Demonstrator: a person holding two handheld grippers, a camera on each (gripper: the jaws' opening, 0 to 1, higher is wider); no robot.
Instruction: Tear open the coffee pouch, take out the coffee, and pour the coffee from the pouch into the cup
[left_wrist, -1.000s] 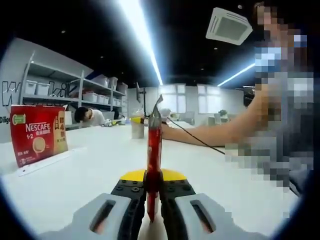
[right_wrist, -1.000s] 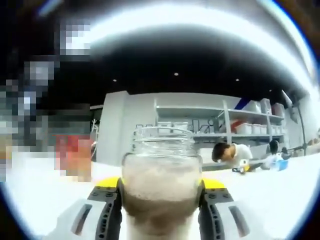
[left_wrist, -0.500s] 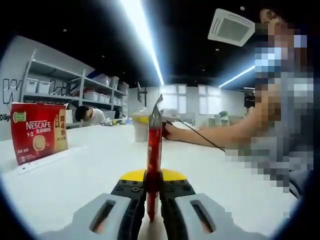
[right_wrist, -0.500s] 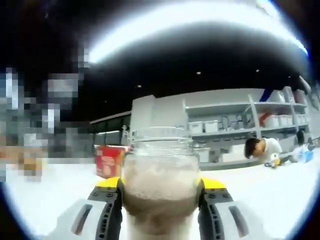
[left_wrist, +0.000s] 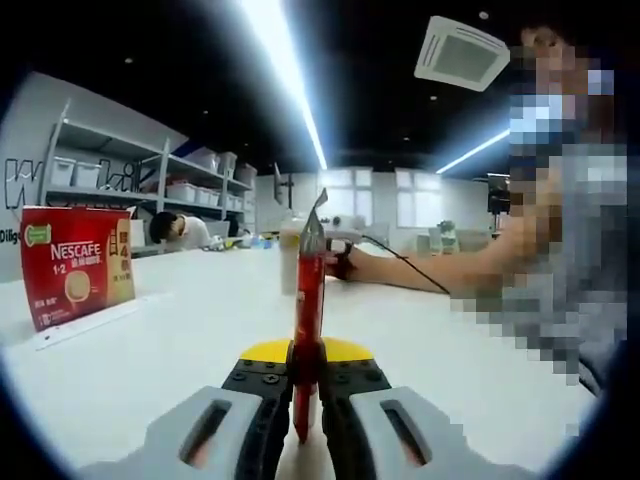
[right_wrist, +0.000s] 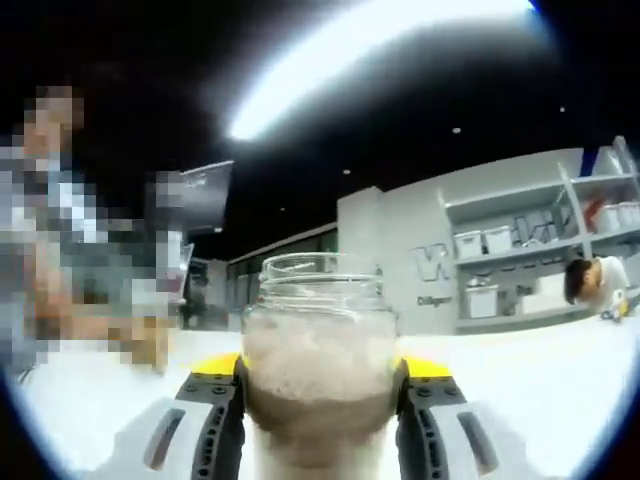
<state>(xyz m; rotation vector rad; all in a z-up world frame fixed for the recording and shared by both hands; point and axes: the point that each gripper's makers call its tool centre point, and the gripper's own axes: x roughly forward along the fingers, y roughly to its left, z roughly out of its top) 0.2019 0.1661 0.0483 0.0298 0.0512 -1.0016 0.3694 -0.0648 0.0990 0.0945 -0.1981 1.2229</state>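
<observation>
Left hand-held gripper (left_wrist: 306, 385) pinches the red pouch (left_wrist: 308, 310) near a Nescafe box (left_wrist: 76, 265); right hand-held gripper (right_wrist: 320, 400) clamps the jar (right_wrist: 320, 370).

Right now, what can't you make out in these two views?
- Coffee pouch, left gripper view: seen edge-on in the left claw, so its print and whether any coffee remains can't be told.
- Jar, right gripper view: held in the right claw; base cut off by the bottom edge.
- Red Nescafe box, left gripper view: small print too small to read.
</observation>
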